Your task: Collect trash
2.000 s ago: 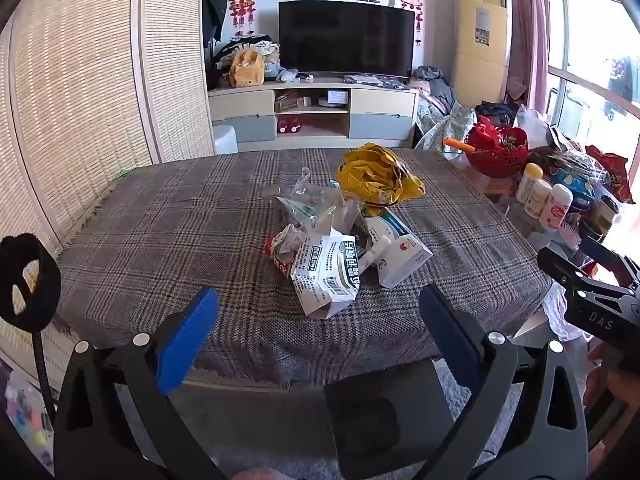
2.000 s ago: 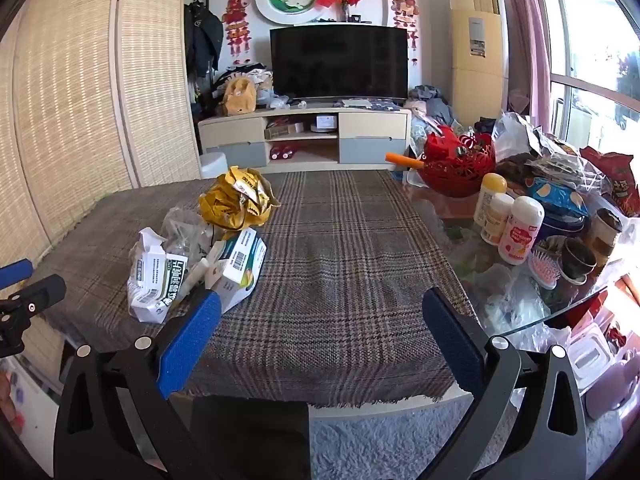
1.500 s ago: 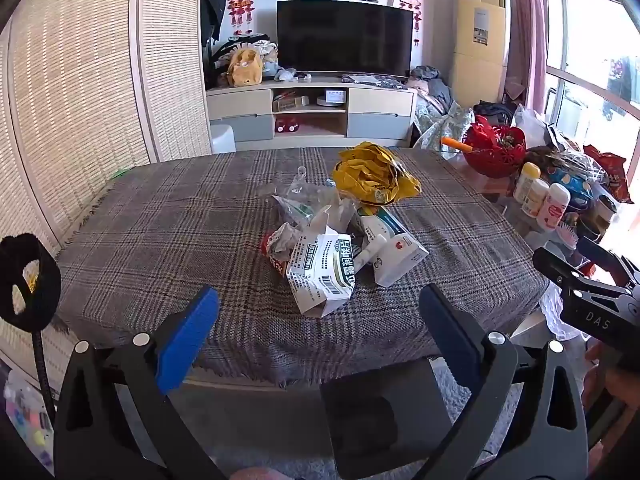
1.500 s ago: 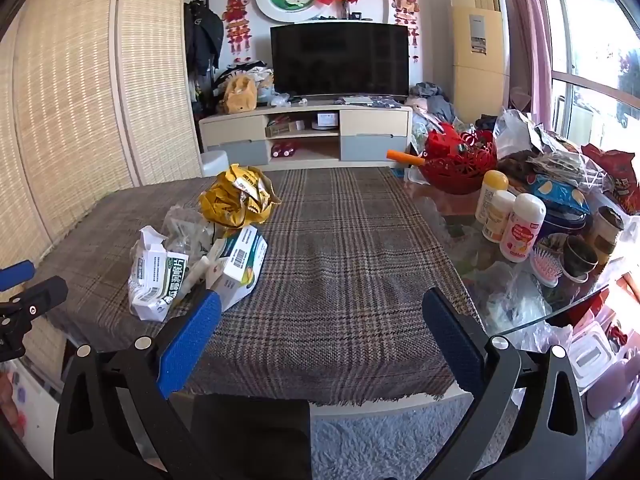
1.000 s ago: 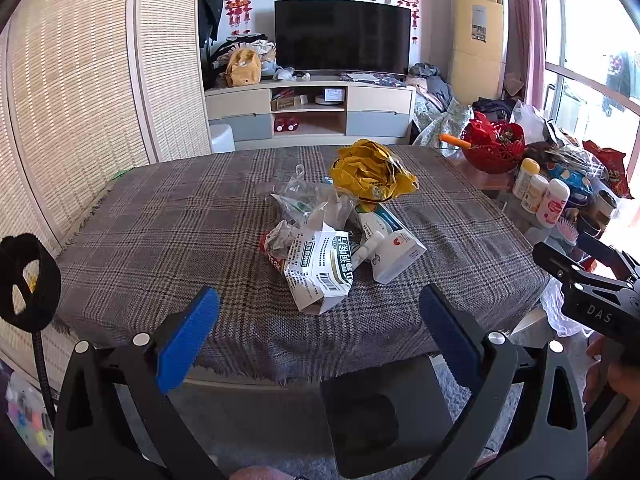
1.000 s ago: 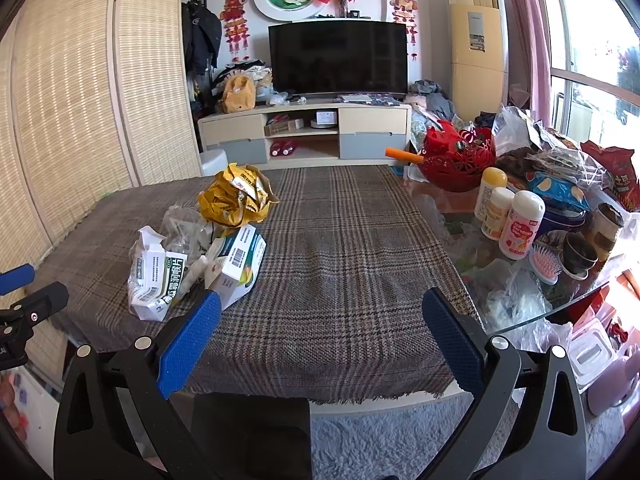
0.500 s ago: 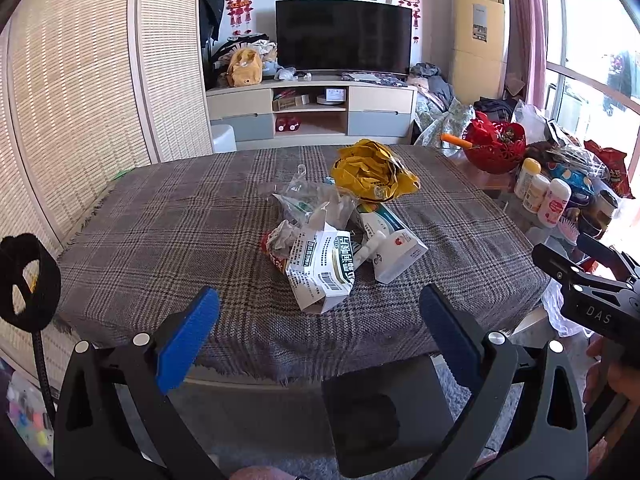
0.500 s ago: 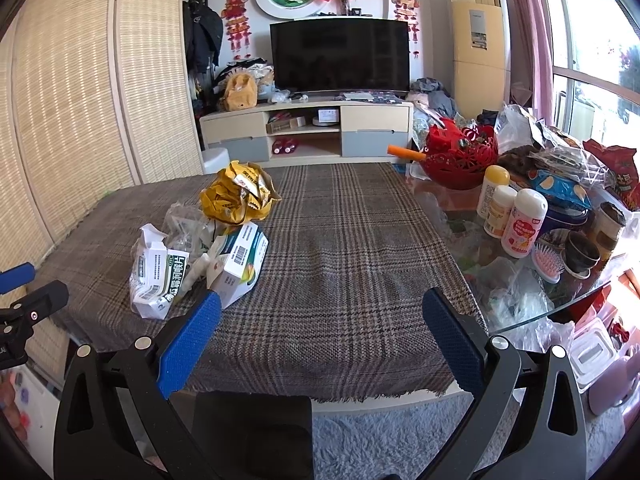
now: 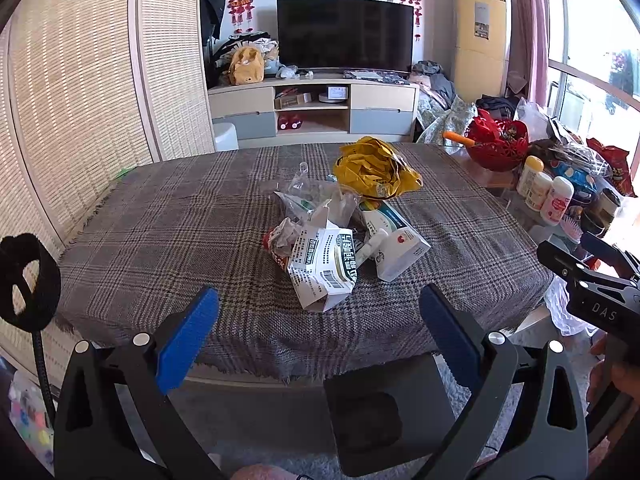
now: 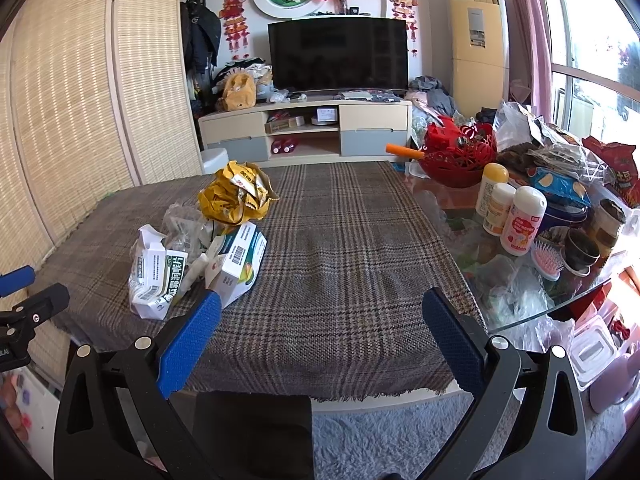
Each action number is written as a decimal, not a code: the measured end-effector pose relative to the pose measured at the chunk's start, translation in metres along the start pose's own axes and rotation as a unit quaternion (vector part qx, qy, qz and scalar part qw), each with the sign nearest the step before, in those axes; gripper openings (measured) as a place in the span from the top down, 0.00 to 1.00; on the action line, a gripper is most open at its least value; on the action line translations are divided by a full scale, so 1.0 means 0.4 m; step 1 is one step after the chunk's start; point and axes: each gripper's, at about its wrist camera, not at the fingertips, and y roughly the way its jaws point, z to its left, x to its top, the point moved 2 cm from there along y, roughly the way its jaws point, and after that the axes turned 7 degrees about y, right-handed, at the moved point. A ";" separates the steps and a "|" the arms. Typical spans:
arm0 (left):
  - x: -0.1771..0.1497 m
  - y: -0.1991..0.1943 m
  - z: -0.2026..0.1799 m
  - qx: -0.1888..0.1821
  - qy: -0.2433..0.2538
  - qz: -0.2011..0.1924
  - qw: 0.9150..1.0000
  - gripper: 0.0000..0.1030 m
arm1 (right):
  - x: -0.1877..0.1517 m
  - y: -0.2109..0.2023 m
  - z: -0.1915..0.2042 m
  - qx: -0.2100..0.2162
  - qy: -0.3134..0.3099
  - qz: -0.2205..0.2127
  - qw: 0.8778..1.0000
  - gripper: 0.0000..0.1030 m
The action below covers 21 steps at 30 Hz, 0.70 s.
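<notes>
A heap of trash lies on the plaid tablecloth [image 9: 168,232]: a torn white medicine box [image 9: 324,268], a white and green carton [image 9: 394,240], clear plastic wrap [image 9: 308,196] and a crumpled yellow bag [image 9: 374,168]. In the right wrist view the same heap sits at the left, with the torn box [image 10: 158,276], the carton [image 10: 238,260] and the yellow bag [image 10: 234,194]. My left gripper [image 9: 318,320] hangs open at the near table edge, short of the torn box. My right gripper [image 10: 320,322] is open over bare cloth, to the right of the heap.
The right end of the table holds a red basket [image 10: 460,156], several bottles [image 10: 520,226], snack bags, cups and a pink brush [image 10: 546,262]. A TV cabinet [image 9: 312,108] stands beyond the table. A woven screen [image 9: 80,92] lines the left side.
Both views have shifted only slightly; the trash heap lies where it was and both grippers stay open.
</notes>
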 end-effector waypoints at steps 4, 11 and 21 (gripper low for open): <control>0.001 0.002 -0.001 0.000 0.000 0.000 1.000 0.08 | 0.000 0.003 -0.008 0.001 0.004 0.002 1.000 0.02; -0.004 0.013 0.014 0.000 -0.007 0.003 1.000 0.08 | -0.002 0.012 -0.004 0.000 0.004 0.008 1.000 0.02; -0.024 0.026 0.041 0.003 -0.008 0.012 1.000 0.08 | -0.004 0.029 -0.010 0.005 0.018 0.018 1.000 0.02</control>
